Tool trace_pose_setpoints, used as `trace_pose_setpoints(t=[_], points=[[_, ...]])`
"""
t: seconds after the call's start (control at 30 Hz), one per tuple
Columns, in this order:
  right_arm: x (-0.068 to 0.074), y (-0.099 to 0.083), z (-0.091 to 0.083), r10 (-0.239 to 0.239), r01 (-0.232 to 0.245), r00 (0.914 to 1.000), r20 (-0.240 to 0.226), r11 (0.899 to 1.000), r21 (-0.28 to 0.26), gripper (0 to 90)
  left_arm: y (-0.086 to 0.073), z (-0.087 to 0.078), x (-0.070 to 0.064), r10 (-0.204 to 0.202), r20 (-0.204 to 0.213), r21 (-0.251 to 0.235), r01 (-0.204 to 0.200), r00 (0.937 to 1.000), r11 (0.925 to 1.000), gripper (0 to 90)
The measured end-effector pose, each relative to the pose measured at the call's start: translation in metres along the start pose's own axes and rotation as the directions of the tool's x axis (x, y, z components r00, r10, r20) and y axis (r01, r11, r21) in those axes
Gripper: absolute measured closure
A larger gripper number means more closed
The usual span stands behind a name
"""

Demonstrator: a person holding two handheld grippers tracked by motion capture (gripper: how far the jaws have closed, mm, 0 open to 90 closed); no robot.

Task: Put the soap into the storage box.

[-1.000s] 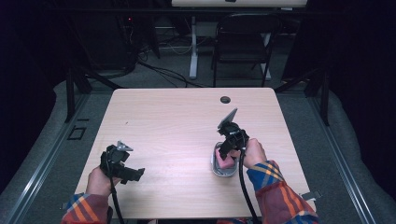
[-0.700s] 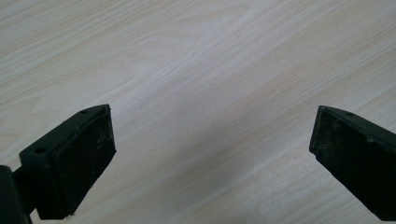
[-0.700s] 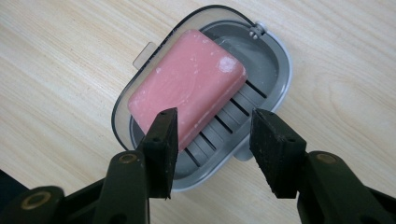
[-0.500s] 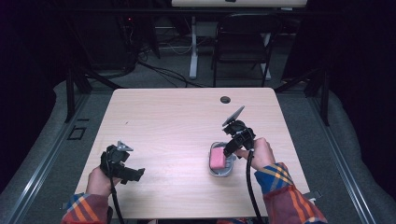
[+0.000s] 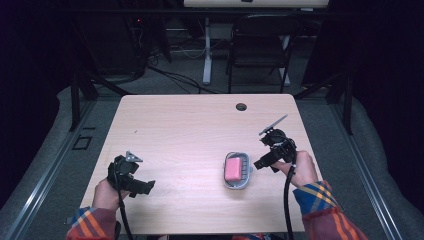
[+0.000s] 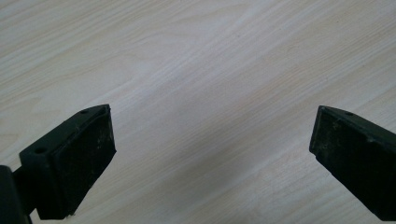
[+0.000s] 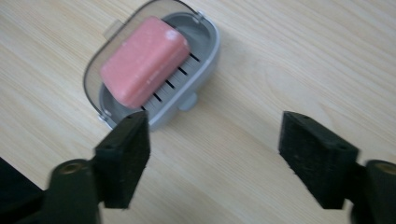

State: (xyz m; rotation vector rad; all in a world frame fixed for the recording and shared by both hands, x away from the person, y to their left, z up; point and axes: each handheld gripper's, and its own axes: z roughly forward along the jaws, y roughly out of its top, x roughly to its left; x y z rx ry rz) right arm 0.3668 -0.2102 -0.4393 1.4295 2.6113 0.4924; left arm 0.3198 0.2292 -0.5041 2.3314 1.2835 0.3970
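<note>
A pink bar of soap (image 5: 232, 170) (image 7: 144, 59) lies in a grey slotted soap dish (image 5: 243, 181) (image 7: 201, 56) on the wooden table, right of centre. My right gripper (image 5: 260, 162) (image 7: 215, 151) hovers just right of the dish, open, with nothing between its jaws. My left gripper (image 5: 145, 188) (image 6: 212, 161) rests near the table's front left, open over bare wood.
The light wooden table (image 5: 190, 130) has a dark cable hole (image 5: 241, 106) near its far edge. A black folding chair (image 5: 259, 47) and a white desk leg (image 5: 206, 50) stand behind the table. Dark cables trail from both grippers.
The right gripper let go of the soap dish and drew back to the right, away from it. The dish now sits flat on the table. The left gripper stayed put.
</note>
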Motion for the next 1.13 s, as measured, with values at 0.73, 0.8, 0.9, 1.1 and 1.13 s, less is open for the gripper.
trace_pose_setpoints(t=[0.73, 0.8, 0.9, 1.1, 1.13], points=[[-0.059, -0.083, 0.012, 0.101, -0.094, 0.9934, 0.055, 0.989, -0.114, 0.0, 0.000, 0.001, -0.001, 0.005, -0.005, 0.003, -0.005, 1.0000, 1.0000, 0.2], [-0.065, -0.093, 0.018, 0.119, -0.113, 0.9922, 0.039, 0.986, -0.126, 0.0, 0.000, 0.001, -0.001, 0.008, -0.002, 0.006, -0.008, 1.0000, 1.0000, 0.1], [-0.071, -0.101, 0.028, 0.111, -0.109, 0.9933, 0.031, 0.992, -0.071, 0.0, 0.002, 0.002, -0.001, 0.010, 0.002, 0.009, -0.010, 0.9999, 0.9999, 0.1], [-0.072, -0.104, 0.040, 0.082, -0.082, 0.9966, 0.004, 0.996, -0.035, 0.0, 0.001, 0.002, -0.002, 0.028, -0.002, 0.014, -0.028, 0.9996, 0.9995, 0.1], [-0.071, -0.104, 0.040, 0.066, -0.066, 0.9977, 0.016, 0.998, -0.023, 0.0, 0.001, 0.003, -0.002, 0.027, -0.001, 0.009, -0.027, 0.9996, 0.9996, 0.1]])
